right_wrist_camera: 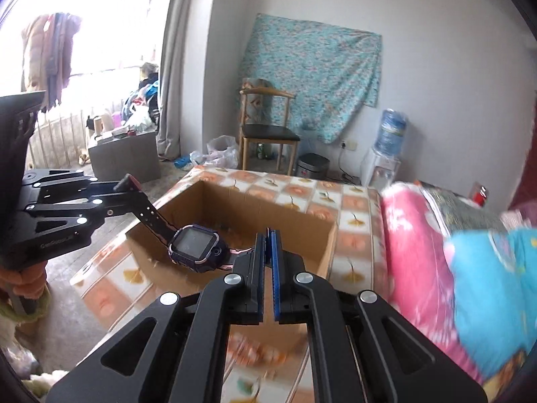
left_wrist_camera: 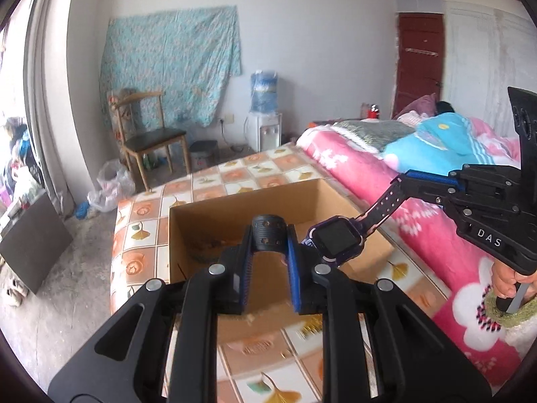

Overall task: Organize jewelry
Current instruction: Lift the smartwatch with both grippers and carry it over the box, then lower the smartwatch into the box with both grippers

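Observation:
A purple smartwatch [left_wrist_camera: 337, 240] with black and pink straps hangs stretched between my two grippers, above an open cardboard box [left_wrist_camera: 235, 215]. My left gripper [left_wrist_camera: 270, 245] is shut on one strap, which curls between its blue pads. My right gripper [left_wrist_camera: 407, 181] is shut on the tip of the other strap. In the right wrist view the watch [right_wrist_camera: 194, 245] sits over the box [right_wrist_camera: 302, 221], the right gripper [right_wrist_camera: 267, 238] pinches the strap end, and the left gripper [right_wrist_camera: 126, 194] holds the far strap.
The box stands on a table with a tiled orange leaf-pattern cloth [left_wrist_camera: 235, 174]. A bed with pink bedding [left_wrist_camera: 386, 181] lies close on the right. A wooden chair [left_wrist_camera: 147, 134] and a water dispenser [left_wrist_camera: 265, 117] stand by the far wall.

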`<action>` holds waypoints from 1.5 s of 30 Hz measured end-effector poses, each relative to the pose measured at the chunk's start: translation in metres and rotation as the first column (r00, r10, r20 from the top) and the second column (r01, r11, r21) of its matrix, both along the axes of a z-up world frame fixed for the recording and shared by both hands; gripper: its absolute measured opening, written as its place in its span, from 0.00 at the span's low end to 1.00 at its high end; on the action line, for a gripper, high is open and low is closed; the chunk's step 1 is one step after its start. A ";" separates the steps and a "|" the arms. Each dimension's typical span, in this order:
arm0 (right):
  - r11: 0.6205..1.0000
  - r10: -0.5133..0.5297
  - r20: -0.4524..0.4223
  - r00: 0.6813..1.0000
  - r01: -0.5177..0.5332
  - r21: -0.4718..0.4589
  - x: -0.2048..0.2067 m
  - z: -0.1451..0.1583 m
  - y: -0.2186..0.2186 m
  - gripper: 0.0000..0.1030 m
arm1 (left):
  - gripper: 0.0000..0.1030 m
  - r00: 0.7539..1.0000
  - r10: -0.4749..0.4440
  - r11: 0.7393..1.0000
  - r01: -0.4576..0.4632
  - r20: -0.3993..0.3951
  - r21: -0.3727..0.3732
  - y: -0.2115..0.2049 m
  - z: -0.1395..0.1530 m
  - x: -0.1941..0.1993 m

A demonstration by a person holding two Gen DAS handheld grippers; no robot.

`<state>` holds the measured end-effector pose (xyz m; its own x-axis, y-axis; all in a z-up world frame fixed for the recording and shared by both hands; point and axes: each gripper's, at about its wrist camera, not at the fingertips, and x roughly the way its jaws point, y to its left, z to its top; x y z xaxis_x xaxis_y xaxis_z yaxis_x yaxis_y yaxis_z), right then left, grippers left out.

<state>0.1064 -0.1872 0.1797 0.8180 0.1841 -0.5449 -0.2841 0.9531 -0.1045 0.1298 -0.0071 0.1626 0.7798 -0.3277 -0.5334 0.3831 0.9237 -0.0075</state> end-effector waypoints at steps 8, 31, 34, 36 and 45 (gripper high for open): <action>0.996 0.078 -0.308 0.948 -0.059 0.069 0.129 -0.043 0.011 0.03 | 0.17 0.969 0.064 0.993 -0.037 -0.239 0.116 0.009 -0.034 0.118; 0.987 0.159 -0.573 0.804 -0.134 0.087 0.215 -0.120 0.040 0.04 | 0.23 0.918 0.170 0.941 -0.043 -0.360 0.336 0.013 -0.093 0.183; 0.974 0.226 -0.653 0.723 -0.193 0.123 0.218 -0.133 0.058 0.14 | 0.23 0.919 0.178 0.936 -0.047 -0.353 0.349 0.015 -0.094 0.184; 0.970 0.242 -0.709 0.663 -0.192 0.151 0.225 -0.148 0.065 0.17 | 0.23 0.917 0.182 0.934 -0.049 -0.354 0.355 0.015 -0.094 0.185; 0.971 0.227 -0.880 0.417 -0.030 0.237 0.255 -0.211 0.070 0.17 | 0.23 0.918 0.182 0.937 -0.052 -0.353 0.347 0.022 -0.094 0.184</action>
<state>0.3615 -0.1168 -0.0313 -0.1592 0.4040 -0.9008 -0.2424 0.8685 0.4323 0.3137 0.0154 0.0684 0.5224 -0.0053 -0.8527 0.3008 0.9369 0.1784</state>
